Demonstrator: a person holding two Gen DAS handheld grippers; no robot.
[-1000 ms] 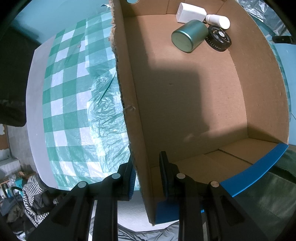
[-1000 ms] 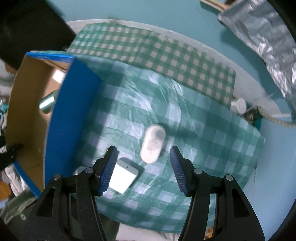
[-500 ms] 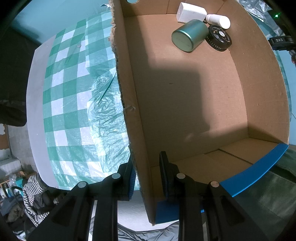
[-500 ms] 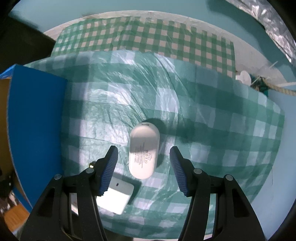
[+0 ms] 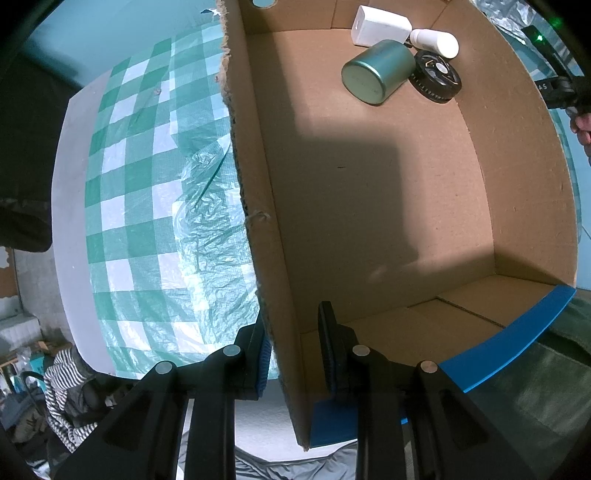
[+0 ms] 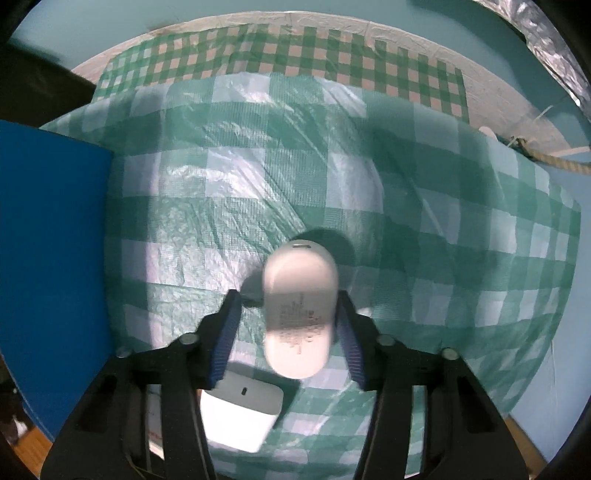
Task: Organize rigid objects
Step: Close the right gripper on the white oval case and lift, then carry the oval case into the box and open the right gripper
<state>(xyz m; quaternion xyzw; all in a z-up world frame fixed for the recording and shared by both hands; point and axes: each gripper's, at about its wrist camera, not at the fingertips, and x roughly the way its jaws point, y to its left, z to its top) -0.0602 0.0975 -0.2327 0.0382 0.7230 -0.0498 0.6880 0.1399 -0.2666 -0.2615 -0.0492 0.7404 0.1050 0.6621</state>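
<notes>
Left gripper (image 5: 293,347) pinches the cardboard box (image 5: 258,206) wall. Right gripper (image 6: 290,332) closing around white oval case (image 6: 299,310) on checkered cloth (image 6: 406,221) right of box; left pad not touching.

The left gripper (image 5: 293,343) pinches the cardboard box (image 5: 258,229) wall; 4 items lie inside.

The cardboard box (image 5: 388,192) is showing matt brown corrugated walls with a ragged torn edge and a smooth blue outer face. Inside it, a green can (image 5: 376,72) is gleaming with a brushed metallic sheen beside a matt white plastic block (image 5: 380,26). The checked tablecloth (image 6: 332,155) is looking like thin, crinkled, glossy plastic film. The white oval case (image 6: 299,306) is appearing as smooth plastic.
</notes>
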